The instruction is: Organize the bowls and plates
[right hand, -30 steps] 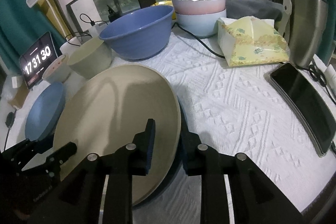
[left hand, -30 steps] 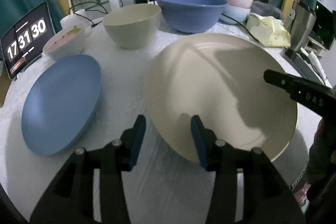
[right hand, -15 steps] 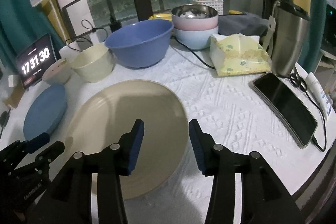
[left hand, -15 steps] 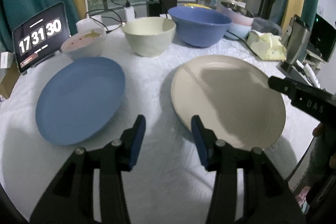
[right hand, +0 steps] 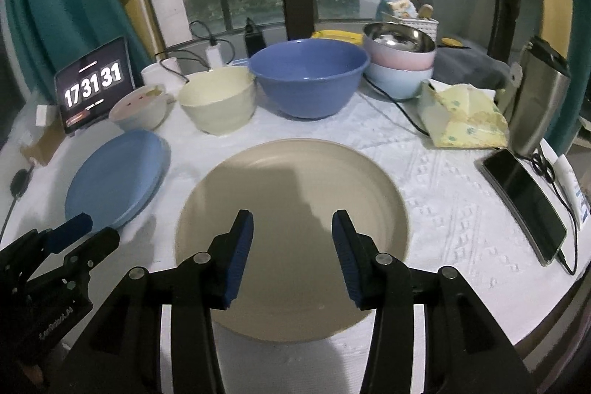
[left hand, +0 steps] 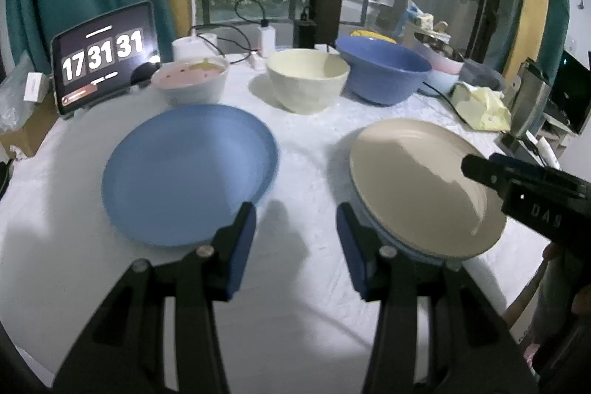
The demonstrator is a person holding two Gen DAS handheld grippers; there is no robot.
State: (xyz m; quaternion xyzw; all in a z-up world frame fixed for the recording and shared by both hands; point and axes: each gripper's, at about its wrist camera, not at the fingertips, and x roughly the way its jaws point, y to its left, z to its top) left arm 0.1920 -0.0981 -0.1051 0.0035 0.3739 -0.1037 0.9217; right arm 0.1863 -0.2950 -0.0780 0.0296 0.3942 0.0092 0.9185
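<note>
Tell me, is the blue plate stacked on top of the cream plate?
No, the blue plate lies by itself on the white tablecloth, apart from the cream plate.

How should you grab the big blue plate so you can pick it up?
Pinch the blue plate at its near rim, probably with the left hand-held gripper, which is open and closest. The plate lies flat on the table, so only its thin raised edge fits between the fingers; come in low from the near side.

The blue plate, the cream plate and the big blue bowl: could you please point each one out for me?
blue plate point(left hand: 188, 172), left wrist view, its centre.
cream plate point(right hand: 295, 194), right wrist view, its flat middle.
big blue bowl point(right hand: 308, 91), right wrist view, its outer wall.
</note>
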